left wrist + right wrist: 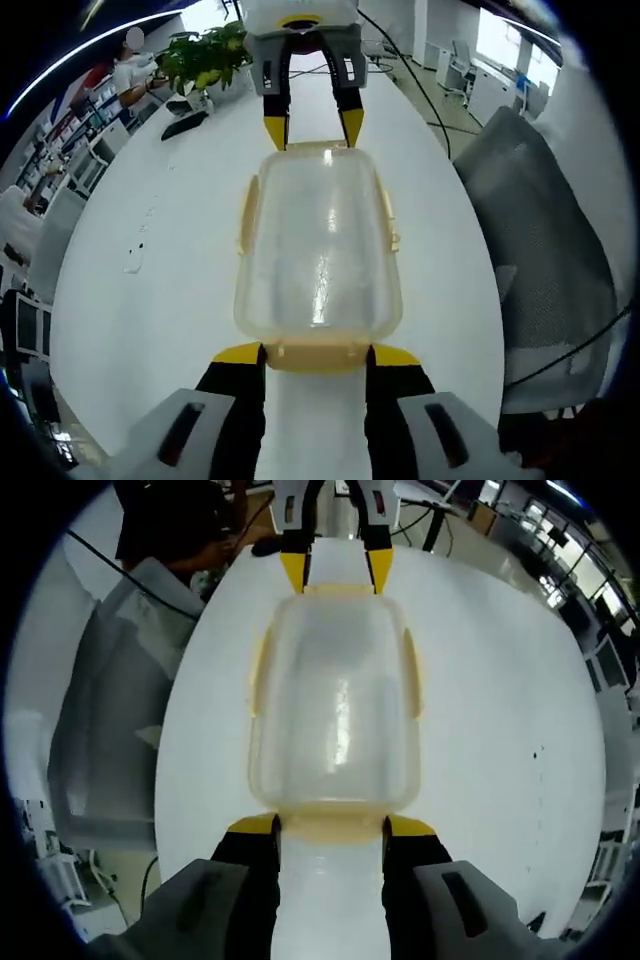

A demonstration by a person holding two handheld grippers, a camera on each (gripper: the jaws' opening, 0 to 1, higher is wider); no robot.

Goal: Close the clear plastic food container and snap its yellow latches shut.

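Bright, even overhead light glares off the container lid point(320, 250) and white table point(150, 300); fisheye edges bend and blur.

An open-plan office: a long white desk point(150, 250), a grey office chair point(545, 270) at 3 o'clock, a potted plant point(205, 55) at 11, workstations beyond.

white table point(140, 300), grey chair point(545, 250), potted plant point(205, 55).
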